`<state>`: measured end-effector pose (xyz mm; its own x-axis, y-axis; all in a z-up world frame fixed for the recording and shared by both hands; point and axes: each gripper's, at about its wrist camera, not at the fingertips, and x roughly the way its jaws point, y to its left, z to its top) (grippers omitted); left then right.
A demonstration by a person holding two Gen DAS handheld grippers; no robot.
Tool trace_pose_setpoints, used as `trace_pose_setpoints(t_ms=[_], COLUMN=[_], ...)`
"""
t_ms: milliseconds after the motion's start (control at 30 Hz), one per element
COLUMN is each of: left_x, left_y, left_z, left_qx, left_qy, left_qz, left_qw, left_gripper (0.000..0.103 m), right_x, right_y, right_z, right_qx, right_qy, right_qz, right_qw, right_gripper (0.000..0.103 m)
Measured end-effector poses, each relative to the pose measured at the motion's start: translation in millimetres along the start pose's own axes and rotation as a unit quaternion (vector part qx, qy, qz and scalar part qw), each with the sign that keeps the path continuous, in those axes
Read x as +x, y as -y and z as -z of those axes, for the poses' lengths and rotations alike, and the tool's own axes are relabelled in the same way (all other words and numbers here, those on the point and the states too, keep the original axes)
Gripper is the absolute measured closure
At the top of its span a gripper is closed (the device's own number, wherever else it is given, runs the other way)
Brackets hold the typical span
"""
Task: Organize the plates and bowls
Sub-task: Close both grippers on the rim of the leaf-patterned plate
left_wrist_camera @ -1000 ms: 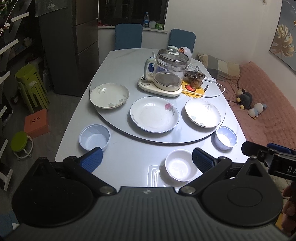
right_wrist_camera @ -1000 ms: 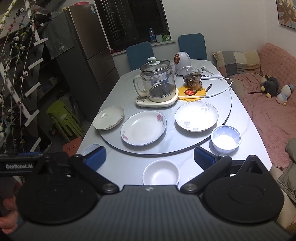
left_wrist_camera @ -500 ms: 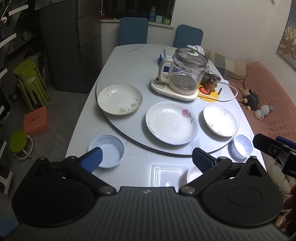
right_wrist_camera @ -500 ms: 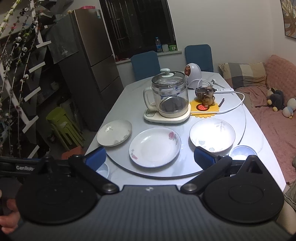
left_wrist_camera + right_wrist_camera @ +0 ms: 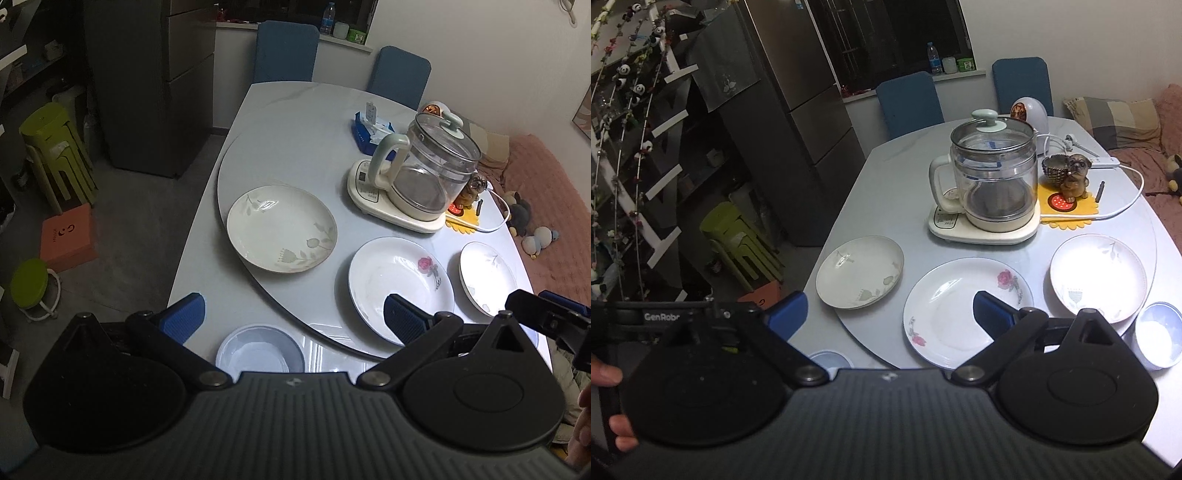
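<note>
Plates and bowls lie spread out singly, none stacked, so by my reading the sorting has barely begun.

In the left wrist view, the cream plate with a leaf pattern (image 5: 281, 229) sits at centre frame on the round turntable (image 5: 295, 155). The rose plate (image 5: 400, 286) lies lower right of it, partly behind a blue finger pad. The third plate, white with a faint sprig (image 5: 487, 277), is at the right edge. A pale blue bowl (image 5: 259, 350) sits at bottom centre, off the turntable on the table (image 5: 195, 254), between the fingers of the left gripper (image 5: 291, 317). That gripper stands wide with nothing touching its pads.

In the right wrist view, a second blue bowl (image 5: 1158, 335) rests at lower right, just beside the sprig plate and off the turntable. The right gripper (image 5: 890, 314) is also spread wide and carries nothing; its jaws have just been closing a little, with no dish between the pads. The rose plate lies just past its right finger, apart from it.

A glass kettle (image 5: 995, 177) on its base occupies the upper middle, well apart from the bowls.

Everything is left to do: gather three plates into one pile and nest the bowls. The blue bowl under the left gripper looks the likeliest first pick.
</note>
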<state>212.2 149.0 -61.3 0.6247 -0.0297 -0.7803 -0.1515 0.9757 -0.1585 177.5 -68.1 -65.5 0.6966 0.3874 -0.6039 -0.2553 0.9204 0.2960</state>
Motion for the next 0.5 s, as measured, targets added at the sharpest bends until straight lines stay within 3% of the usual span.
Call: trace_pose_setpoints(t_ms=[267, 500], left_x=[56.3, 113.7], left_y=[-38.8, -64.5], left_z=[-35.5, -60.8], left_qx=[-0.027, -0.014], left_qy=[-0.029, -0.055], left_qz=[0.029, 0.043], left_qw=[0.9988, 0.9975], left_gripper=[0.000, 0.000], right_x=[68.6, 129.9], right_y=[-20.8, -33.0], right_z=[-17.8, -29.9], right_qx=[0.007, 0.021], right_qy=[-0.038, -0.070], right_qz=[-0.006, -0.001], right_qw=[0.999, 0.997], right_gripper=[0.020, 0.027])
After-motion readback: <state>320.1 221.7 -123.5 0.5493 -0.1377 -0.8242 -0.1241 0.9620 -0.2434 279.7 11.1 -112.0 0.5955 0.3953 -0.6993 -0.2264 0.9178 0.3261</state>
